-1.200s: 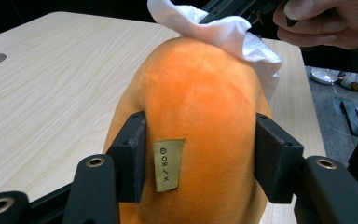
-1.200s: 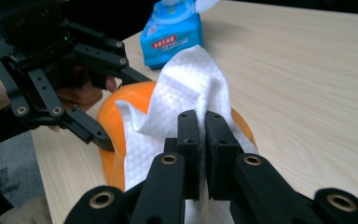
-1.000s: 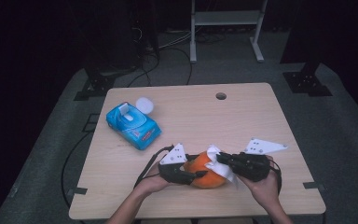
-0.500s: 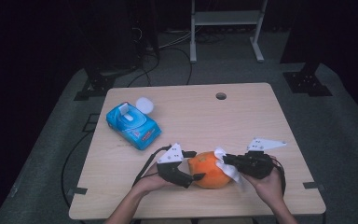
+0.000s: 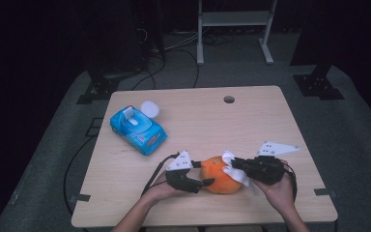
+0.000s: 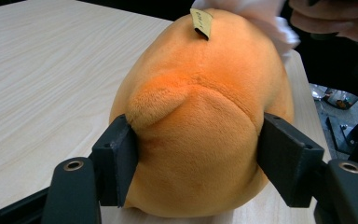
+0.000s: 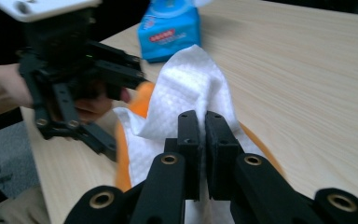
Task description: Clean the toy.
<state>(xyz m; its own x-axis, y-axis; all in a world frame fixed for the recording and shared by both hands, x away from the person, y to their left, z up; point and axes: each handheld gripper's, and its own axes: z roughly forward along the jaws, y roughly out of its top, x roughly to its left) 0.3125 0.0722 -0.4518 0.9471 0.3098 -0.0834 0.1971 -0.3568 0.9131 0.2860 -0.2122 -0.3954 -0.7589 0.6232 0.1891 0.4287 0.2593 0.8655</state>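
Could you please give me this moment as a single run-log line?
left gripper: jaws closing around orange plush | right gripper: shut on white wipe, on plush

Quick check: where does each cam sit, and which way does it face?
High view: above the person's side, facing forward and down on the table; forearms, left tool and right tool show.
Left gripper view: rides the left tool, facing the orange plush between its jaws.
Right gripper view: rides the right tool, shut on the white wipe, facing the left tool and blue wipes pack.
Shared: plush and wipe appear in all three.
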